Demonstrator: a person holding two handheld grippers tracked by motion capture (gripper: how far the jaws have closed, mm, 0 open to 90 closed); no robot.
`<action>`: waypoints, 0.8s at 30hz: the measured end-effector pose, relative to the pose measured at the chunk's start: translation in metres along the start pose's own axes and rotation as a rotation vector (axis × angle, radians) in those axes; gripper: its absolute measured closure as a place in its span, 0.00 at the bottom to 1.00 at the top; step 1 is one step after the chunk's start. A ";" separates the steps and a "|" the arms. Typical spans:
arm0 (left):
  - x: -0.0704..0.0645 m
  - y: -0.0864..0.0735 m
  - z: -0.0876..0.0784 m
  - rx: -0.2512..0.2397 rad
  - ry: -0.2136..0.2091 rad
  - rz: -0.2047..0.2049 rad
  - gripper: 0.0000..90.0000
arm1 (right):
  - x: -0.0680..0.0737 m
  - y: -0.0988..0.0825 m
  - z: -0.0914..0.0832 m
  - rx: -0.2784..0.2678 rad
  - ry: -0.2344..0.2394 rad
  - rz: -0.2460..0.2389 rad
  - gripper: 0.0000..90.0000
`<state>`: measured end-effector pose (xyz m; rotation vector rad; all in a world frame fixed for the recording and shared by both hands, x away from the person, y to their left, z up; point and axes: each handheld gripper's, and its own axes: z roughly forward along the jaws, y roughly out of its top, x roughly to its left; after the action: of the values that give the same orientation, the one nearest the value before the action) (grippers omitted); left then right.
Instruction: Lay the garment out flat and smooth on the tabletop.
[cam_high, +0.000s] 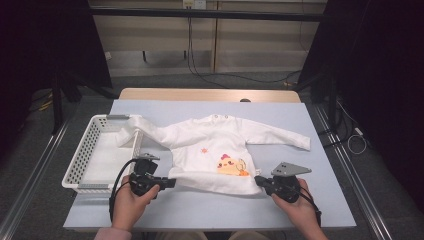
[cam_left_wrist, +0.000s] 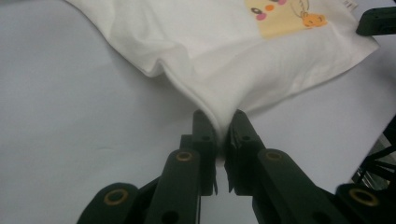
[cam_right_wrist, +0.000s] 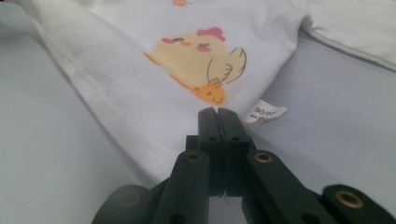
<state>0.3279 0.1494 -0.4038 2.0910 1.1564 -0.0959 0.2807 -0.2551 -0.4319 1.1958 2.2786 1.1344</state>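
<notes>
Both forearms reach in low over the table's near edge. The black left gripper (cam_high: 170, 183) is clamped on fabric. The black right gripper (cam_high: 258, 180) is pinched tight too.

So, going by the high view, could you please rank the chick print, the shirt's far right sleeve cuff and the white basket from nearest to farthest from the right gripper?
From the right gripper:
1. Chick print, just to its left on the shirt front.
2. Sleeve cuff, farther back on the table's right side.
3. White basket, at the table's left edge.
</notes>
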 end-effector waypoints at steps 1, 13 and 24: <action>-0.001 -0.001 -0.002 0.002 -0.006 -0.002 0.93 | 0.001 0.000 -0.002 -0.008 0.002 0.002 1.00; -0.001 -0.021 -0.013 0.038 -0.014 -0.002 0.93 | 0.015 -0.007 -0.015 0.011 0.048 -0.017 1.00; 0.001 -0.021 -0.009 0.040 0.017 -0.009 0.86 | 0.005 -0.005 -0.006 0.005 0.005 -0.025 0.78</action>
<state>0.3104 0.1624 -0.4096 2.1260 1.1828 -0.1066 0.2717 -0.2560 -0.4316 1.1648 2.2951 1.1243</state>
